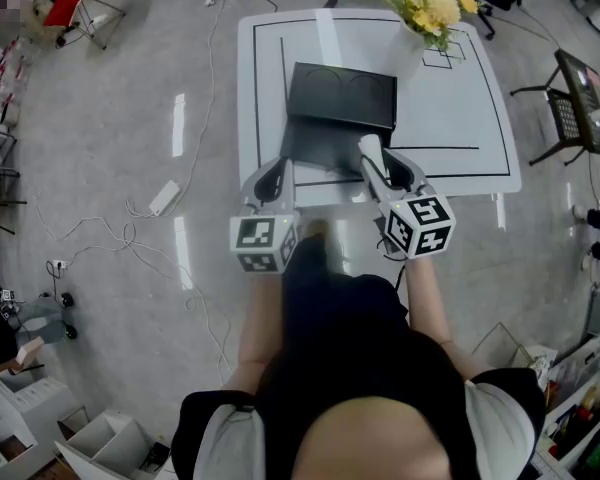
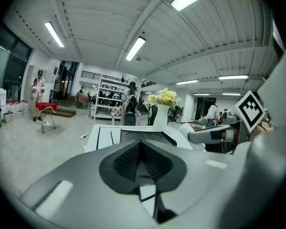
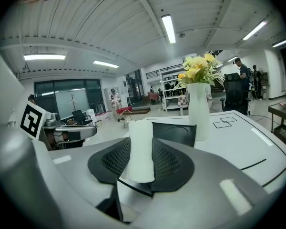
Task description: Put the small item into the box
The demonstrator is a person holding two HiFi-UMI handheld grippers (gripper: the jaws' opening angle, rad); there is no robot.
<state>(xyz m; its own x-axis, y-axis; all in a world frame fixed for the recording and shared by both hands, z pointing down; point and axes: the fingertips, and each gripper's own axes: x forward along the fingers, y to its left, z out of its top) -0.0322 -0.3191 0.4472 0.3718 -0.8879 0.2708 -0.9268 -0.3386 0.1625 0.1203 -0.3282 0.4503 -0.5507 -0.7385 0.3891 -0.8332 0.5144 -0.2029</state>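
My right hand-held gripper (image 3: 142, 165) pinches the white roll (image 3: 141, 136) at the black box's (image 1: 342, 96) near edge, so a slack grip could drop it outside, while my left hand-held gripper (image 2: 142, 159) is closed on nothing.

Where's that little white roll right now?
The white roll is clamped between the jaws of the right gripper, over the near edge of the white table, just in front of the black box.

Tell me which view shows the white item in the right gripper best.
The right gripper view: the white item stands centred, clamped between the jaws. The head view shows it small from above; the left gripper view, only its tip.
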